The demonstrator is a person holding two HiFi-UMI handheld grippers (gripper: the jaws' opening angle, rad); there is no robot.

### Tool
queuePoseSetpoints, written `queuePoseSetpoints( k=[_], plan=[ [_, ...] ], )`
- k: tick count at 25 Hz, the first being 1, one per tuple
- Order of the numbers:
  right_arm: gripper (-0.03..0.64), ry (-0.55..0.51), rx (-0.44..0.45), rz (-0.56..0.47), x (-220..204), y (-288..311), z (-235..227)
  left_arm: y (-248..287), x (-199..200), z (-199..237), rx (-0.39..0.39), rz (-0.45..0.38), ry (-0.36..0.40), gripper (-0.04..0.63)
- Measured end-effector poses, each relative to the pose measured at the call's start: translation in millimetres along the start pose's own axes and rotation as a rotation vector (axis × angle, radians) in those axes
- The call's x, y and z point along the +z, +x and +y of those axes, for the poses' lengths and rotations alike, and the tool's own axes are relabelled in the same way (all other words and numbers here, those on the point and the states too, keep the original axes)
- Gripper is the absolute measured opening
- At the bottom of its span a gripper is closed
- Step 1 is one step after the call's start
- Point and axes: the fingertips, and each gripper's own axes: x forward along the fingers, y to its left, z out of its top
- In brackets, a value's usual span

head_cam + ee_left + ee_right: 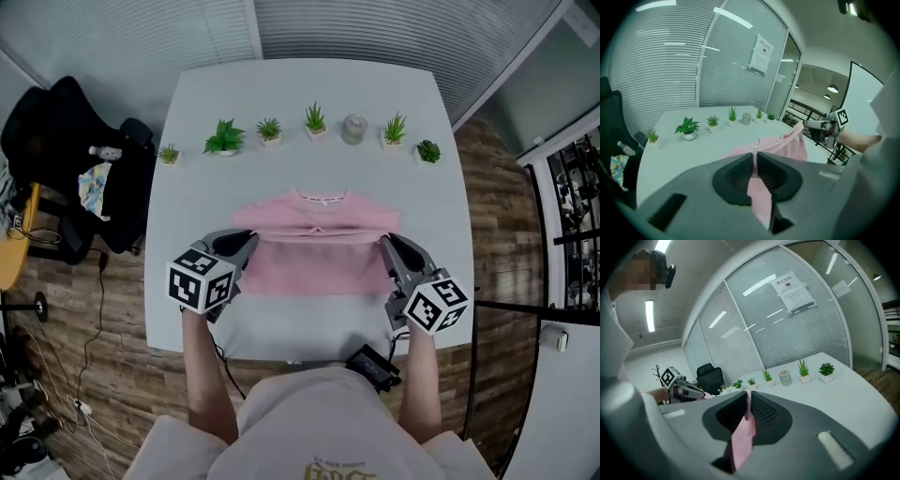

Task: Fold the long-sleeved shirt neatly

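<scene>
The pink long-sleeved shirt (317, 246) lies across the middle of the white table (309, 94), collar toward the far side. Its near part hangs lifted between the two grippers. My left gripper (251, 240) is shut on the shirt's left edge; in the left gripper view pink cloth (759, 185) runs out between the closed jaws. My right gripper (384, 242) is shut on the right edge, and pink fabric (743, 437) is pinched in its jaws too. From the left gripper view I see the right gripper (816, 127) holding the far corner.
Several small potted plants (225, 139) and a grey jar (353, 128) line the table's far side. A black chair (75, 159) with a bag stands to the left. A black device (373, 366) sits at the table's near edge by the person's body.
</scene>
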Motion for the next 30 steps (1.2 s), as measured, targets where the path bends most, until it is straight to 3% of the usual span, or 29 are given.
queuePoseSetpoints(
  k=[12, 17, 19, 21, 30],
  plan=[
    [0.044, 0.022, -0.011, 0.012, 4, 43, -33, 42, 18, 42, 0.084, -0.047, -0.051, 0.04],
    [0.055, -0.002, -0.073, 0.039, -4, 67, -58, 72, 10, 62, 0.118, -0.041, -0.092, 0.049],
    [0.067, -0.006, -0.123, 0.057, -11, 74, -72, 85, 1, 70, 0.171, -0.008, -0.068, 0.109],
    [0.126, 0.004, -0.153, 0.07, -17, 78, -83, 91, -6, 77, 0.241, 0.014, -0.02, 0.177],
    [0.143, 0.023, -0.171, 0.061, -19, 61, -92, 84, -3, 80, 0.295, -0.034, -0.058, 0.199]
  ],
)
